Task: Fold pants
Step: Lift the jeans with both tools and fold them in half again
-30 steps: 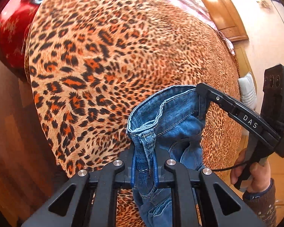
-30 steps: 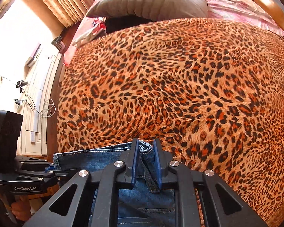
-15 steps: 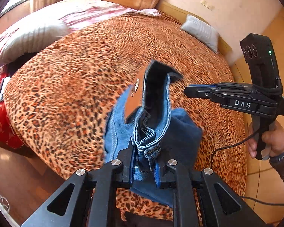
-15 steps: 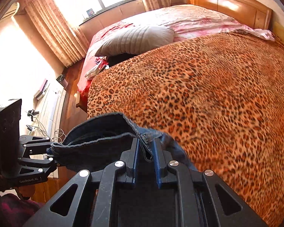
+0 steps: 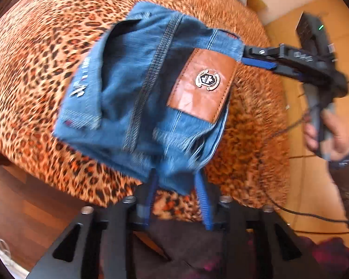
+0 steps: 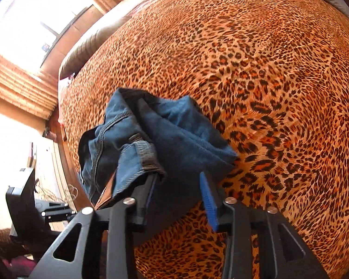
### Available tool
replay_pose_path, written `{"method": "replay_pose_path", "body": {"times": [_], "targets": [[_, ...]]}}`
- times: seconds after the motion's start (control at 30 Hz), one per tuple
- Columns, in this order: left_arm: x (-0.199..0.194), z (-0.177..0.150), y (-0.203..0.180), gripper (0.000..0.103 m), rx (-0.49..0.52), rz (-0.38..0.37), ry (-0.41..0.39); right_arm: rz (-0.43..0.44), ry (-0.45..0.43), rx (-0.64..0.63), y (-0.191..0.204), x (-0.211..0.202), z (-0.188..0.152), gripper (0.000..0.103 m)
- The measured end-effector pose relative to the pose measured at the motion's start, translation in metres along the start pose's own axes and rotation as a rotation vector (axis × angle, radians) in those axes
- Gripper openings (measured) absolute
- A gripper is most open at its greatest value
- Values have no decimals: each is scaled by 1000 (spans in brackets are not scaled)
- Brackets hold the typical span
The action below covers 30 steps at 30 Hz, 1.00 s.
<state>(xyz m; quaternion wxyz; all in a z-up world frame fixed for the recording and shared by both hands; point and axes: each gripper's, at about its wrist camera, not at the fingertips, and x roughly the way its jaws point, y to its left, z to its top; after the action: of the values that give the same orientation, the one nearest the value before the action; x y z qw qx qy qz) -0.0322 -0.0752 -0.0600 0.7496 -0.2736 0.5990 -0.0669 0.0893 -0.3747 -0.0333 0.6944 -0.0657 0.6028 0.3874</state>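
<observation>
A wide bed takes up most of the room, covered by a leopard-print bedspread (image 6: 267, 74) in orange, tan and black that runs to every edge. Past its far edge in the right wrist view a grey pillow (image 6: 86, 46) lies in front of a bright window (image 6: 30, 18) with pleated orange-tan curtains (image 6: 16, 88). Beside the bed the floor (image 5: 35, 209) is glossy brown wood, and a black cable (image 5: 290, 211) trails over it on the right of the left wrist view.

The jeans (image 5: 139, 93) sit in a bunched, partly folded heap on the bedspread near the bed's near edge. A tan leather waistband patch (image 5: 202, 86) faces up, carrying a small silver crest badge; any lettering on it is too small to read. White printed marks on the denim at the left of the heap are blurred beyond reading.

The left gripper (image 5: 176, 186) has its 2 blue-padded jaws opening, with the lower edge of the denim between them but, as far as the blur allows, not pinched. The right gripper (image 6: 181, 188) is likewise opening; cloth drapes over its left finger while the right blue pad stands clear. In the left wrist view the right gripper (image 5: 256, 58) reaches to the waistband corner, held by a hand (image 5: 328, 134); white lettering on its arm is smeared and unreadable.
</observation>
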Motion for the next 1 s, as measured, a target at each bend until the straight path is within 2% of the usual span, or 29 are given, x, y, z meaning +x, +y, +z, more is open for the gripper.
{"method": "replay_pose_path", "body": {"times": [0.03,0.07,0.1,0.17,0.2,0.27,0.3,0.43,0.47,0.5,0.53,0.57,0.6,0.63,0.7,0.77,0.8,0.83,0.87,0.9,0.93,1.0], "targets": [[-10,-4,11,55,-34,-17,-24,-4,-28,29,-4,-5,5,53],[-19,-8,24,61,-87,-31,-47,9,-43,50,-7,-7,9,53],[-26,-11,41,62,-164,-59,-60,29,-56,68,-8,-10,15,53],[-24,-12,70,62,-320,-109,-55,43,-82,96,-11,-12,26,56],[-18,-10,83,62,-400,-132,-47,65,-84,107,-11,-10,32,63],[-6,-4,101,62,-485,-171,-51,127,-67,124,-6,1,41,70],[1,1,106,62,-525,-177,-47,159,-22,103,2,13,46,77],[19,18,125,60,-655,-237,-55,127,64,-90,44,56,55,77],[23,21,129,51,-687,-250,-48,118,75,-136,52,66,57,77],[28,24,131,42,-691,-261,-35,112,105,-177,59,76,57,77],[28,28,130,33,-688,-238,-15,90,139,-233,67,86,56,66],[23,28,129,26,-696,-239,-10,61,167,-322,79,91,51,49],[14,25,124,23,-693,-268,-14,43,184,-372,88,89,47,23],[5,24,117,20,-666,-269,-16,57,179,-380,95,78,42,18],[-8,20,110,20,-613,-194,-13,130,143,-344,95,45,31,16],[6,18,115,22,-622,-166,24,159,149,-253,71,33,23,16],[21,18,121,23,-636,-147,69,134,168,-210,55,41,19,16],[33,19,127,24,-654,-144,102,65,200,-164,35,59,13,22],[36,20,131,24,-674,-154,110,21,235,-130,18,75,7,25],[33,21,132,24,-685,-166,106,13,270,-75,4,89,3,28],[24,23,130,24,-665,-166,97,31,254,-40,0,87,3,32],[-7,18,122,27,-541,-110,50,56,216,-31,5,72,9,40]]}}
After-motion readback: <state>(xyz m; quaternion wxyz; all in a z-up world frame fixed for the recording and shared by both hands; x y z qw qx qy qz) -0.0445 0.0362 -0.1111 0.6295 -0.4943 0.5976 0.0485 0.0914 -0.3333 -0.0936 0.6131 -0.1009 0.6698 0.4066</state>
